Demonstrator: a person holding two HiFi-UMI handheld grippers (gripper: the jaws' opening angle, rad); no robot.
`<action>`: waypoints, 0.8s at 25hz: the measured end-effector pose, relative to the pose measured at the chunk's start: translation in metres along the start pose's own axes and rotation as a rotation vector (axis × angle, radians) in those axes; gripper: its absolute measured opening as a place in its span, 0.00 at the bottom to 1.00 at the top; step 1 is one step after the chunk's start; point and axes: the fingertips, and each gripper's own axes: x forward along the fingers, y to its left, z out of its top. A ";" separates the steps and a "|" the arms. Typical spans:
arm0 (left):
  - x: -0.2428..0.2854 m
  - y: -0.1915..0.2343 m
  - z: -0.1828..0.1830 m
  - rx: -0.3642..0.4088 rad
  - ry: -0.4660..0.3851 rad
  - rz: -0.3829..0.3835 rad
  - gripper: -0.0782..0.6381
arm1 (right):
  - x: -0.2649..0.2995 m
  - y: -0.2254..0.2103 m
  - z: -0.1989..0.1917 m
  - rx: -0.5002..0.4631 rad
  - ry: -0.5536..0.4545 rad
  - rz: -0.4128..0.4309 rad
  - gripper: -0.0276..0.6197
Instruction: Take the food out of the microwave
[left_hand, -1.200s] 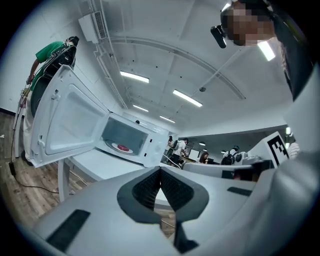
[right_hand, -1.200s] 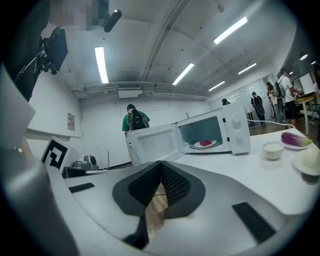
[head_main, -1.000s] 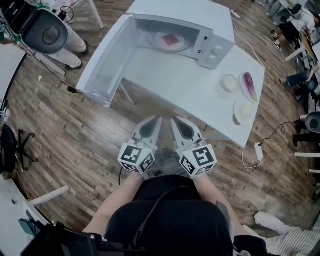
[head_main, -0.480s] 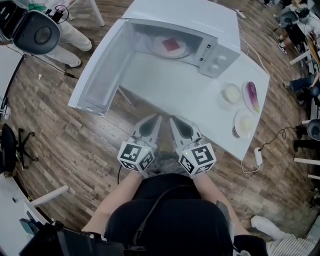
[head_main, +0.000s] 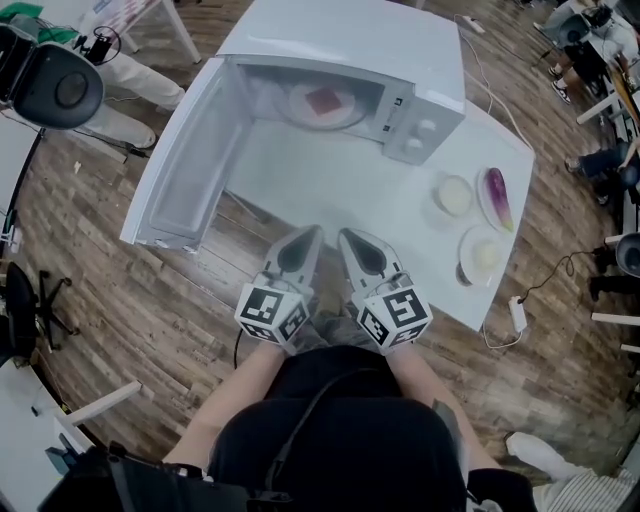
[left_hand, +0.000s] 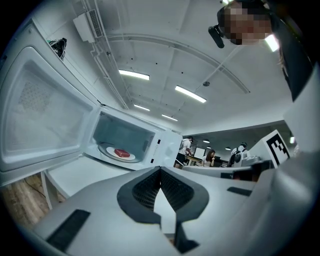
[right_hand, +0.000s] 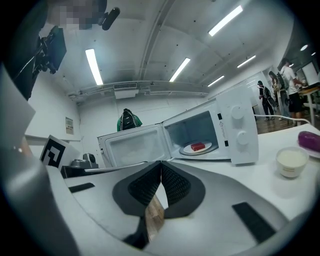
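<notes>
Now nearer the open microwave (head_main: 345, 35), left tongs (head_main: 313, 233) and right tongs (head_main: 345, 236) stay closed, empty.

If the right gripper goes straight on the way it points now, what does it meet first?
Probably the white table, at or just past its near edge; the right gripper is short of it and aims that way. Behind that stands the open microwave. Depth is unclear.

readable text: none | microwave panel (right_hand: 239, 131): print too small | wall notice (right_hand: 69, 125): illegible
</notes>
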 end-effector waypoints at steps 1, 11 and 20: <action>0.001 -0.001 -0.001 0.003 0.003 0.000 0.12 | 0.000 -0.001 0.000 0.000 -0.001 0.003 0.07; 0.004 -0.001 0.002 0.015 0.006 0.010 0.12 | -0.003 -0.001 -0.001 0.020 -0.006 0.007 0.07; 0.011 0.006 0.002 0.008 0.010 0.006 0.12 | 0.006 -0.003 -0.002 0.017 0.001 0.009 0.07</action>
